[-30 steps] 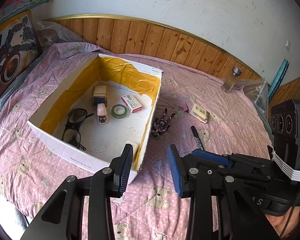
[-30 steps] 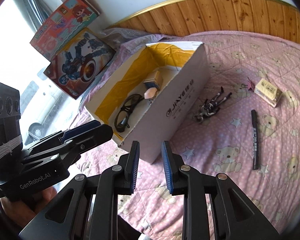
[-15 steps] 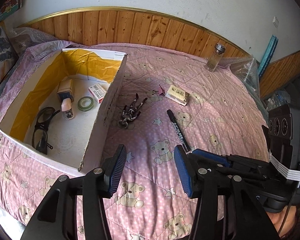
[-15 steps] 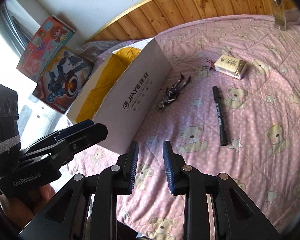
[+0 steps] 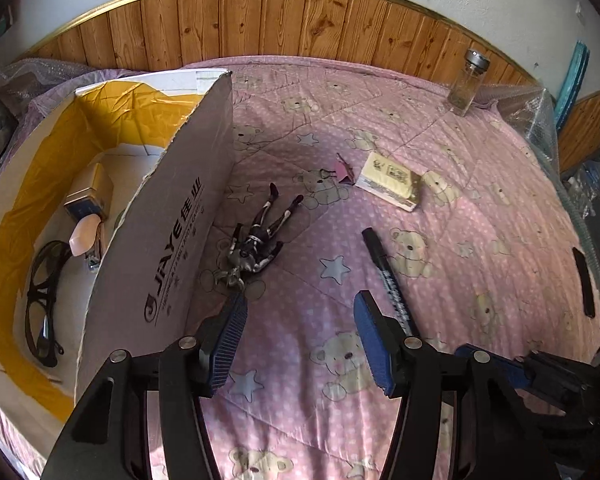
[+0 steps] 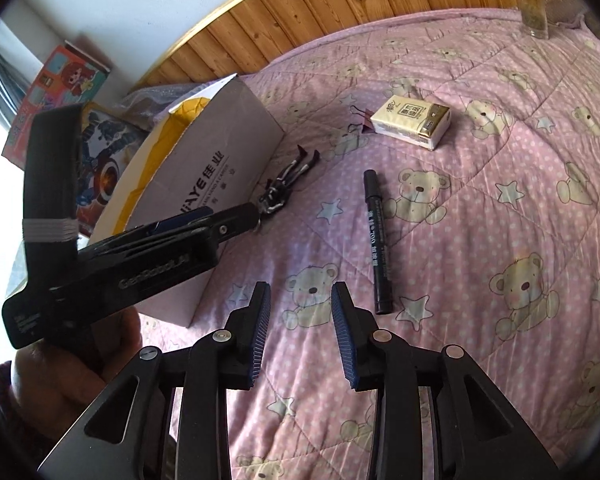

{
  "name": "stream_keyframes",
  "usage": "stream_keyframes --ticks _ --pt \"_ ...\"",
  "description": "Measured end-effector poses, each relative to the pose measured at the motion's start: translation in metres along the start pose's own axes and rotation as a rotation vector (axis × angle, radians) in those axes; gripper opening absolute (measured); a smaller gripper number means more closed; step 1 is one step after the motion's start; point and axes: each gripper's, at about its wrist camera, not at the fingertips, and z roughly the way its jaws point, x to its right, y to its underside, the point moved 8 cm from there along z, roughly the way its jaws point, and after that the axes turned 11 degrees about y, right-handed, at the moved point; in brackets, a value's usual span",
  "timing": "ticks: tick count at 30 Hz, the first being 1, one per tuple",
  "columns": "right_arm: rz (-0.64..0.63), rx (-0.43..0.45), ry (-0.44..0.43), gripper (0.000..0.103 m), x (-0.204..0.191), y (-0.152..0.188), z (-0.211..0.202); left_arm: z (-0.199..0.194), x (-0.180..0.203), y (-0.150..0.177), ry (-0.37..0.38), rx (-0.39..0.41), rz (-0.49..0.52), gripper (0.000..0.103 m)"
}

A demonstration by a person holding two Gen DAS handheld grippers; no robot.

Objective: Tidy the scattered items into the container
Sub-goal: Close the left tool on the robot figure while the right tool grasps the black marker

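Left gripper (image 5: pixel 300 322), fingers spread and empty, hovers over the quilt (image 5: pixel 480 240) with the figure (image 5: pixel 260 238) just ahead, beside the box (image 5: pixel 172 232).

Your right gripper (image 6: pixel 300 334) parted above pink quilt (image 6: pixel 480 208); black marker (image 6: pixel 377 240) just ahead, cardboard box (image 6: pixel 220 168) left.

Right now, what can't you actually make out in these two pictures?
- White cardboard box: in the right wrist view its near wall hides the whole inside.
- Black marker pen: in the left wrist view its lower end is behind the left gripper.
- Grey toy figure: partly hidden by the left gripper in the right wrist view.
- Clear glass jar: lid cut off by the top edge.
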Motion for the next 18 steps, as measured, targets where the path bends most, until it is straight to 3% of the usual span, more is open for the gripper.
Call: stream_keyframes --ticks 11,14,17,18 --pt "-0.046 -0.031 0.080 0.036 0.024 -0.018 0.047 0.075 -0.029 -0.022 -0.159 -0.035 0.064 0.057" --pt "-0.069 -0.044 0.100 0.036 0.029 -0.018 0.058 0.084 -0.028 -0.021 -0.123 -0.051 0.056 0.058" --pt "-0.083 -0.044 0.153 0.036 0.042 -0.019 0.064 0.077 -0.013 -0.022 0.010 -0.053 0.053 0.058" --pt "-0.081 -0.040 0.166 0.036 0.047 -0.021 0.064 0.071 -0.013 -0.023 0.014 -0.036 0.045 0.058"
